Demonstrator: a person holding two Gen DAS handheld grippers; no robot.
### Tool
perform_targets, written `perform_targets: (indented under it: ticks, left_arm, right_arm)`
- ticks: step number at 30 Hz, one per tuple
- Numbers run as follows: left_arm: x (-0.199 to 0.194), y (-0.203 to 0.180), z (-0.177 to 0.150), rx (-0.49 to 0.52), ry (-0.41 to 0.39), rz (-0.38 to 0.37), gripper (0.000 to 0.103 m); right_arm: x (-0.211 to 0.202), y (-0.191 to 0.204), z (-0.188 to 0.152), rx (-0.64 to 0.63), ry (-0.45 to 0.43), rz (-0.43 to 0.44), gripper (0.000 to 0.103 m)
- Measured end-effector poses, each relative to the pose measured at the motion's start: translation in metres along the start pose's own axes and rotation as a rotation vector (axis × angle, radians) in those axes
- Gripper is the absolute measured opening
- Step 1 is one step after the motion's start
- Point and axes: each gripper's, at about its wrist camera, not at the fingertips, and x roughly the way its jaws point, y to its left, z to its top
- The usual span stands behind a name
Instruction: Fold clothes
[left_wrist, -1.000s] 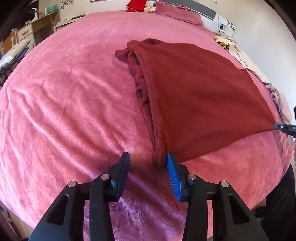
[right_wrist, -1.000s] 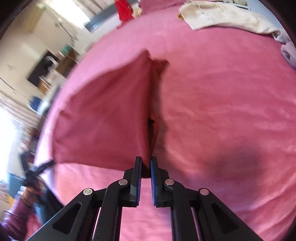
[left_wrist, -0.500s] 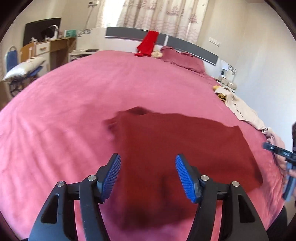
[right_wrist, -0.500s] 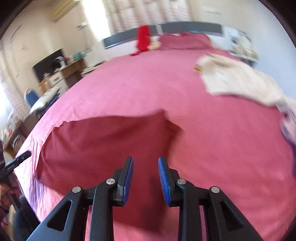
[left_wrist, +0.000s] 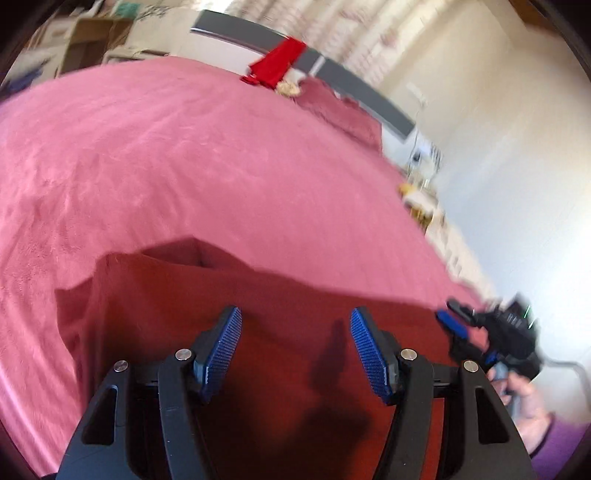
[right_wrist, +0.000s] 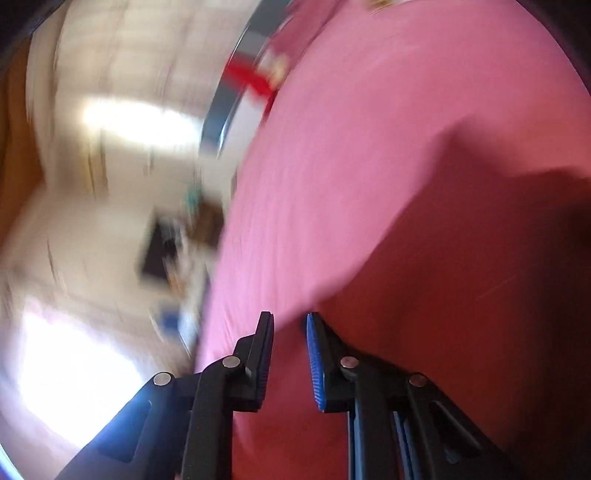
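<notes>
Left gripper (left_wrist: 295, 347): jaws wide apart, empty, above dark-red garment (left_wrist: 258, 332) lying flat on pink bedspread (left_wrist: 184, 166). Right gripper (right_wrist: 290, 354): jaws partly apart, empty, at garment's edge; view blurred.

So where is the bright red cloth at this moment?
In the left wrist view the bright red cloth hangs over the grey headboard at the far end of the pink bed, beside the pillow.
</notes>
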Motion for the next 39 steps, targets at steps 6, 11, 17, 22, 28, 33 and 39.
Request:
perform_targets:
  ticks: [6,11,17,22,28,33,39]
  left_arm:
    - [-0.022,0.043,0.025,-0.195,-0.096,-0.007,0.064]
    - [-0.080,0.064,0.021,-0.323,-0.235,0.026,0.070]
    - [-0.072,-0.010,-0.041,-0.067,-0.125,0.049,0.075]
    - [-0.037,-0.042,-0.071,0.185,0.043,0.167,0.074]
    - [-0.049,-0.040,-0.068,0.262,0.075,0.184,0.073]
    - [-0.040,-0.037,-0.034,0.212,0.027,0.190,0.078]
    - [-0.030,-0.028,0.002,0.156,-0.012,0.212,0.080]
  right_arm:
    - [-0.061,-0.018,0.037,0.069,-0.208,-0.137,0.031]
    - [-0.093,-0.006,0.012,0.069,-0.219,-0.107,0.032]
    - [-0.044,0.027,-0.063,-0.019,0.040,-0.033,0.033]
    - [0.005,0.022,-0.087,-0.034,0.139,-0.103,0.026]
    - [-0.048,-0.005,-0.044,0.047,-0.036,-0.181,0.025]
    - [-0.077,0.009,-0.011,0.033,-0.075,-0.164,0.033]
    - [0.012,0.029,-0.005,0.041,0.101,-0.061,0.034]
